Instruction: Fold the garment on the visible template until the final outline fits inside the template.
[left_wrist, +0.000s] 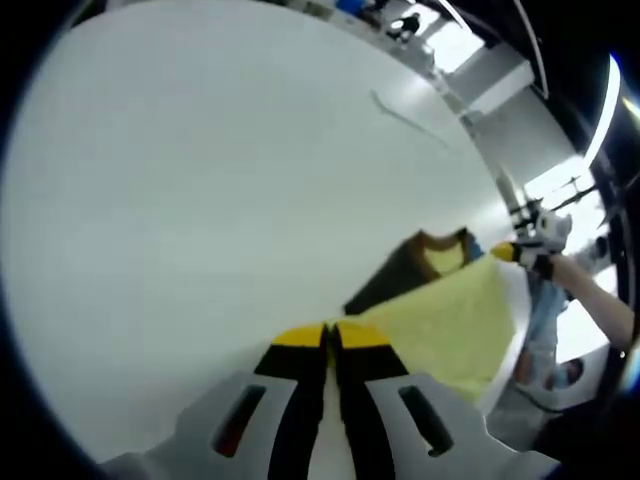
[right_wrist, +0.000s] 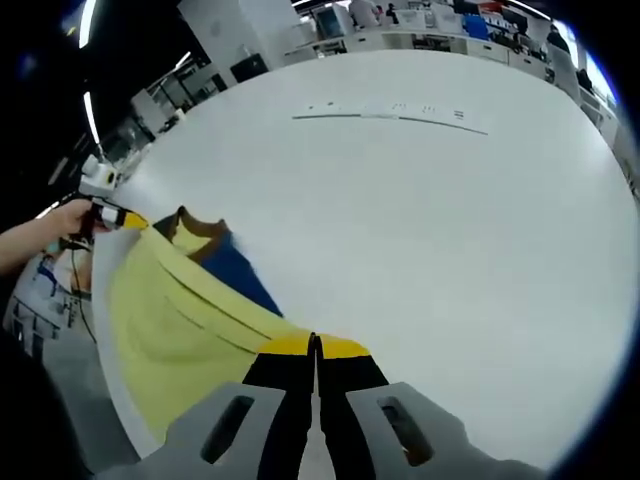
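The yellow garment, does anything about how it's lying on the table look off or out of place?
Yes. The yellow garment sits at the white table's very edge and seems to hang partly over it. Each gripper, left and right, is shut on its edge, lifting a fold that exposes a dark inner layer.

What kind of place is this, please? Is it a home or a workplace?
Probably a workplace, such as a lab or workshop, not a home. The yellow garment lies on a very large white table. Behind it stand workbenches with equipment, and long ceiling lights hang above.
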